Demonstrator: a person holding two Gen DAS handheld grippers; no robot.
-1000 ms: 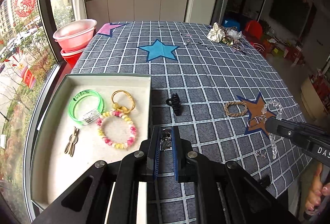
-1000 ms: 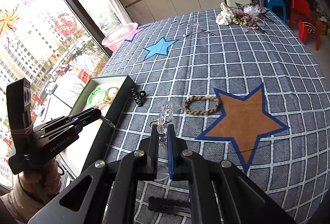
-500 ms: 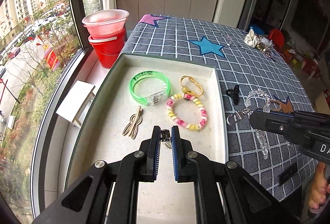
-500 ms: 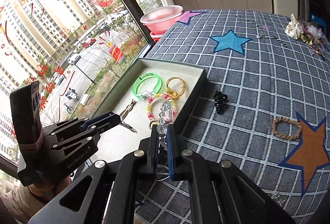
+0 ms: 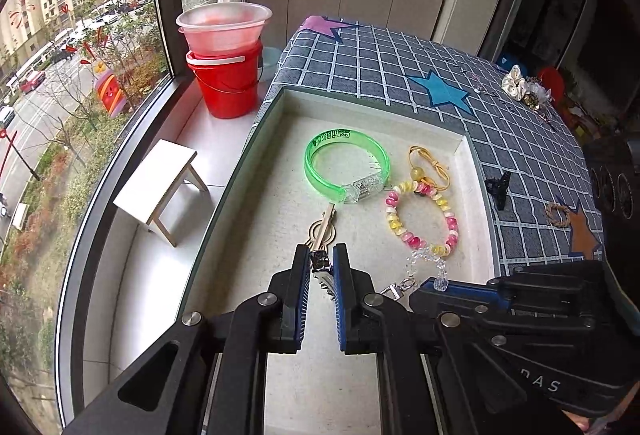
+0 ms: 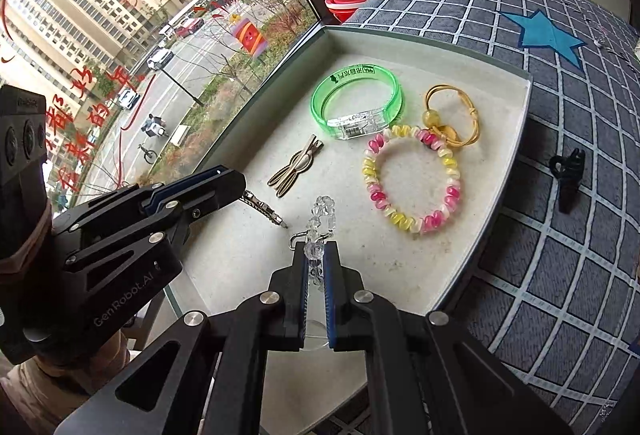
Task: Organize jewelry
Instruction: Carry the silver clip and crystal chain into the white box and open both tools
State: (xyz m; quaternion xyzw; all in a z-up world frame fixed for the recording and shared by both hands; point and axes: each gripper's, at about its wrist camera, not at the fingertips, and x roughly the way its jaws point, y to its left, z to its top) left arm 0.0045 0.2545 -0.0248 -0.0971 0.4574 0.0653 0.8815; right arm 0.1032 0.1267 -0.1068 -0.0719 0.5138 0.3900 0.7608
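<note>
My left gripper (image 5: pixel 321 262) is shut on a small silver chain piece (image 5: pixel 320 267), held low over the open jewelry tray (image 5: pixel 280 107). In the right wrist view the silver piece (image 6: pixel 262 208) hangs from the left gripper (image 6: pixel 242 191). My right gripper (image 6: pixel 315 255) is shut on a clear crystal bead chain (image 6: pixel 320 219) with a silver clasp, also over the tray (image 6: pixel 516 139). In the tray lie a green bangle (image 5: pixel 346 163), a pink-yellow bead bracelet (image 5: pixel 420 215), a gold cord bracelet (image 5: pixel 430 165) and a bronze hair clip (image 5: pixel 322 225).
On the checked star-pattern cloth (image 5: pixel 400 67) lie a black claw clip (image 5: pixel 498 187), a braided brown bracelet (image 5: pixel 558 215) and a pile of scrunchies (image 5: pixel 524 87) at the far end. A red bucket with pink basins (image 5: pixel 224 67) and a white stool (image 5: pixel 160 187) stand by the window.
Both grippers moved left from over the cloth to over the tray, carrying their pieces, and have come lower and closer together.
</note>
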